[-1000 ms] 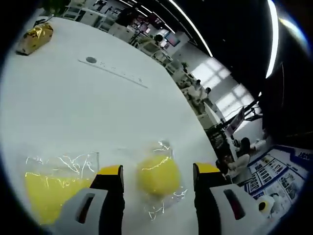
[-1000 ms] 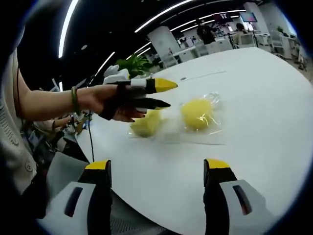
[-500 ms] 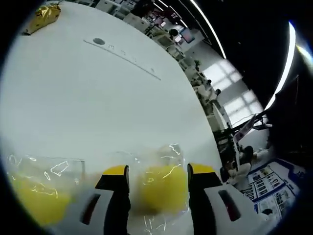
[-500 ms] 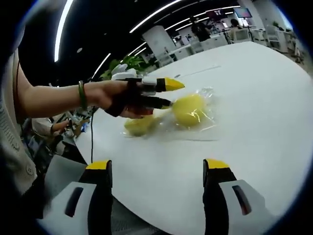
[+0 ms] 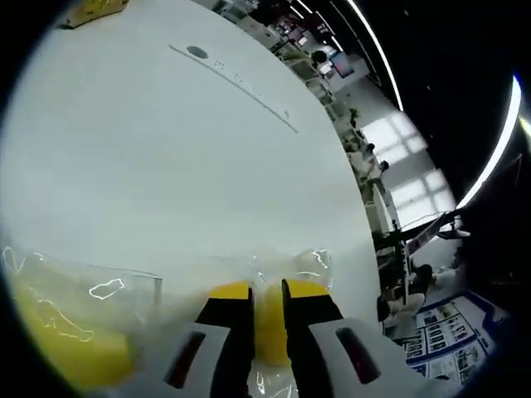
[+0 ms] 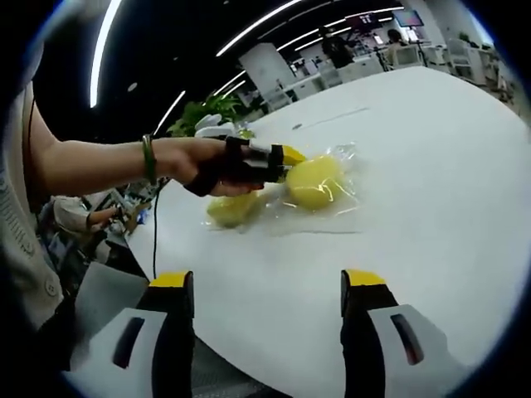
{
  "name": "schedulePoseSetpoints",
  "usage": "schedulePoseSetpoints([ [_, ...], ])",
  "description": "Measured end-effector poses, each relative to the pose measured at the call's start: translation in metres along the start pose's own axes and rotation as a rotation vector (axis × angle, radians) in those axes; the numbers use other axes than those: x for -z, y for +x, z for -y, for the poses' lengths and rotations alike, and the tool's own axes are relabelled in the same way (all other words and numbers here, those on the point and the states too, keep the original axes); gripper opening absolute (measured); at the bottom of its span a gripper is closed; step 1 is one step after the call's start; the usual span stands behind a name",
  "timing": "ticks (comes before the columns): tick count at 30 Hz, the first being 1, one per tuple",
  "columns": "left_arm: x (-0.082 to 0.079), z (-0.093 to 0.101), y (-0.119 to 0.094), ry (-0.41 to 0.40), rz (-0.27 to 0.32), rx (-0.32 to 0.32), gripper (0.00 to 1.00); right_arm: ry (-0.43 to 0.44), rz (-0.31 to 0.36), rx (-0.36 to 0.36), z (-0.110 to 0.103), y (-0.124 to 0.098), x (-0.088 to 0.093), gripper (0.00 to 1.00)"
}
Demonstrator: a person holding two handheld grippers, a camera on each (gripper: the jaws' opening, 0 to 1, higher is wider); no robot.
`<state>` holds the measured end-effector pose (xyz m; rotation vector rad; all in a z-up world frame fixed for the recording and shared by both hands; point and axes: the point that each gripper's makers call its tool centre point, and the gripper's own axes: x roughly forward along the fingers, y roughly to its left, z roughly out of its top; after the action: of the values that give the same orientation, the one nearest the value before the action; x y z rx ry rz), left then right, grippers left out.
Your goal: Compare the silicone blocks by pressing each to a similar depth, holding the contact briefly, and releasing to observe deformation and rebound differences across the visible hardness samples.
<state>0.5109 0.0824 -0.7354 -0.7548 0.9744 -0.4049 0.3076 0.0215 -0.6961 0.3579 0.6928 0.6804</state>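
Two yellow silicone blocks lie in clear plastic bags on the white table (image 5: 166, 166). In the left gripper view my left gripper (image 5: 267, 290) is shut on the right block (image 5: 268, 332), which bulges squeezed between the narrow jaws. The other block (image 5: 58, 344) lies at the lower left, untouched. In the right gripper view a hand holds the left gripper (image 6: 278, 157), pinching the rounder block (image 6: 317, 182), with the second block (image 6: 232, 207) beside it. My right gripper (image 6: 265, 303) hangs open above the table's near edge, a good way short of the bags.
A gold foil packet (image 5: 95, 7) lies at the table's far end, past a round cable port (image 5: 197, 51) and a long seam. A green plant (image 6: 207, 112), desks and people stand beyond the table. The person's sleeve (image 6: 25, 274) shows at left.
The left jaws, open on either side of the right block a second ago, have closed in and now squeeze it. The right gripper has barely moved.
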Motion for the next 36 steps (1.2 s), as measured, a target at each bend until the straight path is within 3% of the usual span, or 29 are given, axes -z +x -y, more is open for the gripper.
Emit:
schedulePoseSetpoints([
  [3,-0.003,0.004,-0.001,0.027,-0.003,0.015,0.0,0.004,0.003,-0.001,0.001,0.001,-0.001,0.66],
  [6,-0.002,0.006,0.0,0.114,-0.008,0.012,0.0,0.007,0.005,0.0,0.001,0.002,-0.002,0.66],
  [14,-0.005,0.01,-0.003,0.151,0.011,0.021,0.0,0.002,0.013,0.0,0.0,0.002,-0.006,0.65],
  [17,-0.004,0.025,-0.007,0.053,-0.008,0.096,0.0,-0.003,0.017,0.002,0.0,0.0,-0.008,0.65],
  [18,-0.006,0.024,-0.009,0.08,-0.001,0.082,0.0,-0.004,0.017,0.002,-0.001,-0.001,-0.008,0.65],
  [20,-0.005,0.036,-0.014,0.145,0.005,0.12,0.0,-0.011,0.016,0.005,-0.001,-0.002,-0.009,0.65],
  [26,0.001,0.056,-0.031,0.198,0.011,0.174,0.0,-0.033,0.029,0.006,-0.006,-0.007,-0.016,0.65],
  [36,0.028,0.099,-0.062,0.31,-0.021,0.269,0.0,-0.077,0.052,0.021,-0.017,-0.024,-0.024,0.65],
])
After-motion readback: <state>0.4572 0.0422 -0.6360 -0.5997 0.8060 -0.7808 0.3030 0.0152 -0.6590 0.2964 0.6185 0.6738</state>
